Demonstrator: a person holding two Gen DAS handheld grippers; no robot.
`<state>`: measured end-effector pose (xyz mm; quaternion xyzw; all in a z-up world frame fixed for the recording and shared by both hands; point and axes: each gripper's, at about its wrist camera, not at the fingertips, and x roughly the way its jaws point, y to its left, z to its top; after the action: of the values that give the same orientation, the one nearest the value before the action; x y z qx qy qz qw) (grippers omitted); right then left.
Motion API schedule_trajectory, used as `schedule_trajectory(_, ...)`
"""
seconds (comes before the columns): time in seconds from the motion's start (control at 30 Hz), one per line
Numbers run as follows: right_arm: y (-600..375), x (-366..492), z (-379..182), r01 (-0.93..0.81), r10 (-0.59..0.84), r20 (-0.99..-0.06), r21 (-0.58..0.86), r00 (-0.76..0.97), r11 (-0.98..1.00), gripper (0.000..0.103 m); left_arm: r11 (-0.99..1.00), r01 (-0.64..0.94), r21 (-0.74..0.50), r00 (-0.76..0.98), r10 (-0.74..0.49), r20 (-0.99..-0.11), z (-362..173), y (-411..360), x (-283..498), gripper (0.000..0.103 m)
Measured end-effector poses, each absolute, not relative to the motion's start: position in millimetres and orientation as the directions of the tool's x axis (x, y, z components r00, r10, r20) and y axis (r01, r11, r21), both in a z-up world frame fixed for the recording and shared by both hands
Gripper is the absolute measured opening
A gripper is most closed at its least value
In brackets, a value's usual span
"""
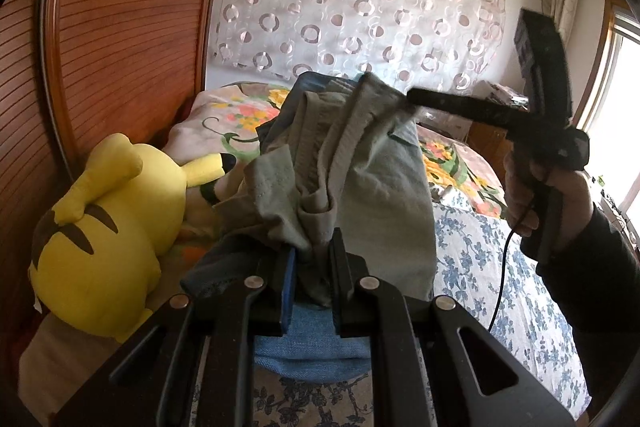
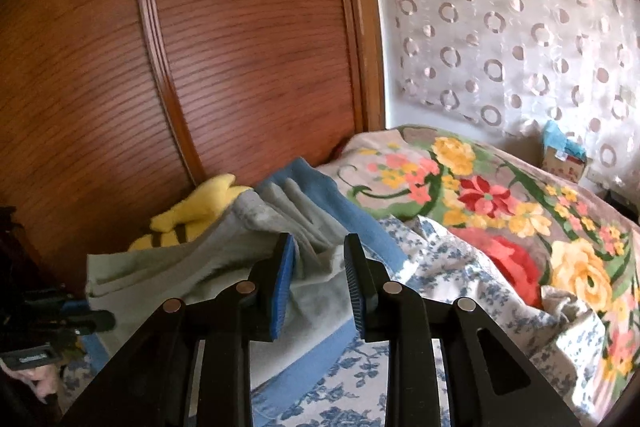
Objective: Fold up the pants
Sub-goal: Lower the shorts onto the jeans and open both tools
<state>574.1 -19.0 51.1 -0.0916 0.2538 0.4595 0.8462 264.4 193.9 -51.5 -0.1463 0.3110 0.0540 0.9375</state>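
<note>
1. A bunched fold of the grey-green cotton pants point(image 1: 360, 163) is being pinched tight in the left gripper point(image 1: 312, 267), beside a yellow plush toy point(image 1: 108, 227).
2. The right gripper point(image 2: 318, 283) is being held partly parted, nothing pressed; the pants point(image 2: 224, 259) are lying beneath and ahead.

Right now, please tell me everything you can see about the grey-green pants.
The grey-green pants look like soft woven cotton, with stitched seams and a hem edge visible. They are bunched and creased, partly lifted off the bed. The left gripper is shut on a gathered fold of them. They lie over a blue cloth, beside a yellow plush toy. The right gripper stands open before them, its pads not pressing on the fabric.
</note>
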Motion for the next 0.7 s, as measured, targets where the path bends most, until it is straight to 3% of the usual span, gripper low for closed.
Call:
schedule_trajectory(0.23, -9.9, 561.3, 63.5, -0.829, 0.746, -0.475, 0.057, 0.467, 0.556, 0.038, 0.950, -0.195, -0.242, 0.796, 0.009, -0.605, -54.9, 195.3, 264.8, 0.015)
schedule_trajectory(0.43, -8.6, 560.5, 38.7, -0.802, 0.667, -0.548, -0.012, 0.505, 0.597, 0.038, 0.946, -0.209, -0.247, 0.795, 0.018, -0.606, -58.9, 200.0, 261.6, 0.016)
schedule_trajectory(0.7, 11.2, 583.7, 17.9, -0.742, 0.599, -0.611, 0.029, 0.517, 0.670, 0.038, 0.944, -0.227, -0.238, 0.778, 0.029, -0.628, -68.2, 201.1, 257.3, 0.016)
